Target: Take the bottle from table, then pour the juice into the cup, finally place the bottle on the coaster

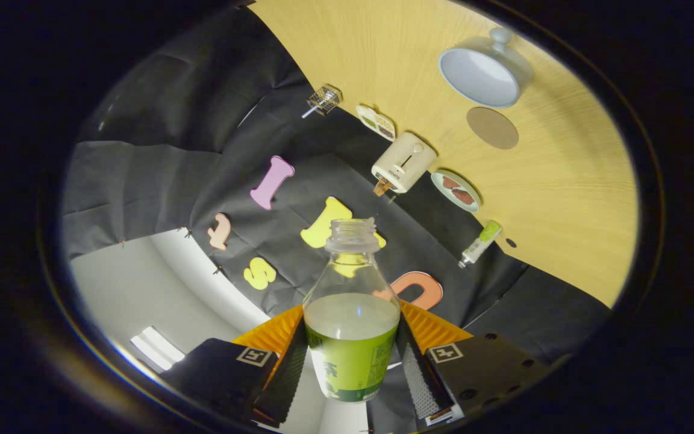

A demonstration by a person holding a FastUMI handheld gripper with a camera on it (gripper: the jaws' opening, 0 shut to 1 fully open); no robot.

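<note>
Gripped between both fingers of the claw [352,361], the bottle [352,313] sits with its green-labelled body pressed on each side; its open, capless neck points forward, pale juice filling about half. View is tilted, the wooden table [564,199] lying well beyond the fingers. On it, the pale cup [482,75] stands just beside a round brown coaster [492,127]. Along the table's edge: a toaster [403,163], a small plate [455,190], a green tube [479,243].
</note>
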